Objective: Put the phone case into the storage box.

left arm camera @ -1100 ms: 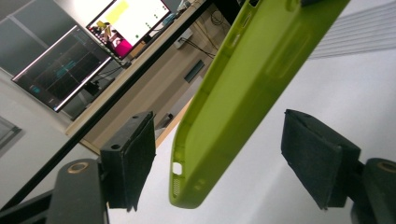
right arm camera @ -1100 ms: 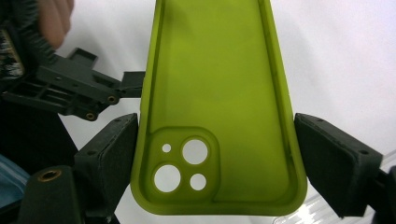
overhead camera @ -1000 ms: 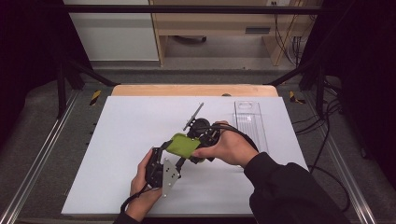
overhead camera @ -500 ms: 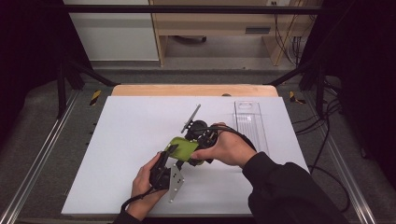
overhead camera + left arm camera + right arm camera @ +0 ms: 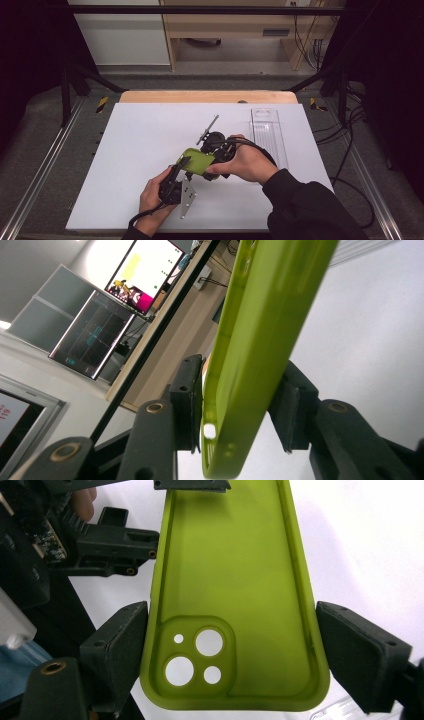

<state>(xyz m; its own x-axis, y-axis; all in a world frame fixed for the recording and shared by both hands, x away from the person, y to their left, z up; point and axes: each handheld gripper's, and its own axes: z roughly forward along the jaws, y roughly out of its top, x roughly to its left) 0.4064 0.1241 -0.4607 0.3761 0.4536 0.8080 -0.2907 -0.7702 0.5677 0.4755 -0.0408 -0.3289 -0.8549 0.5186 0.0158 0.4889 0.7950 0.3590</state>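
1. High view: you hold the green phone case (image 5: 198,161) above the surface (image 5: 130,150), left of the clear tray (image 5: 268,135); it has barely shifted lately.
2. Left gripper view: left tongs (image 5: 240,405) pinch its edge.
3. Right gripper view: right tongs (image 5: 230,650) flank it, contact unclear.

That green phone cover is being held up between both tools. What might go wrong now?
The left tool pinches the green phone case only at one thin end, so it may slip or bend. The right tool straddles the case's sides; whether its pads touch is unclear, so the case could drop onto the white table.
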